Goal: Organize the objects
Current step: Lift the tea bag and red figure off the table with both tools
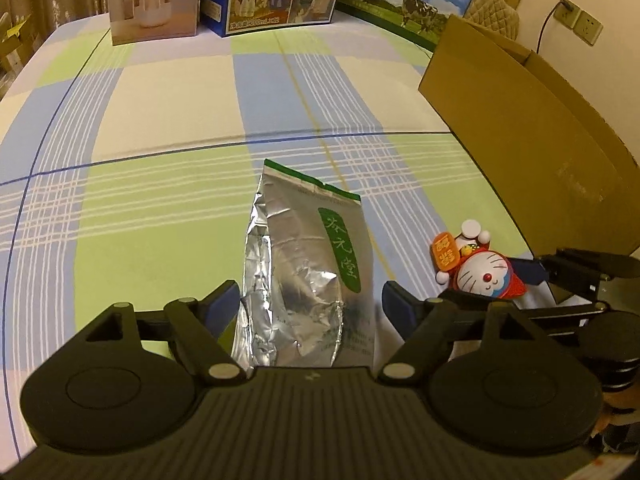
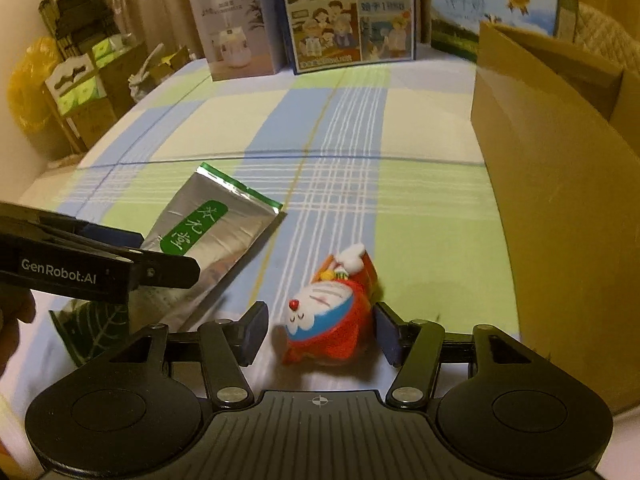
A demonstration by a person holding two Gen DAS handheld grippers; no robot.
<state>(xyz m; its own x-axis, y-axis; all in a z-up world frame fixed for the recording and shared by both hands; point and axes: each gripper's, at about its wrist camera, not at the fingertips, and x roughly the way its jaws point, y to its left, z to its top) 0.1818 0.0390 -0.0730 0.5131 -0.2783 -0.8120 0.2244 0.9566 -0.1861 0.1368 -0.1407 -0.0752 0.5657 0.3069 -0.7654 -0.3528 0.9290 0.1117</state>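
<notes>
Between open fingers point(image 2: 254, 330): toy point(image 2: 324, 320), apparently ungripped.

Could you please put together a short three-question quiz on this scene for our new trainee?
1. True or false: the left gripper has its fingers clamped shut on the silver tea pouch.
2. Which object lies between the right gripper's open fingers? A) the red cat toy B) a milk carton C) a pair of scissors
3. Fill in: the tall brown ____ box stands to the right of both objects on the checked sheet.

Key: 1 false, they are open on either side of it; 2 A; 3 cardboard.
</notes>
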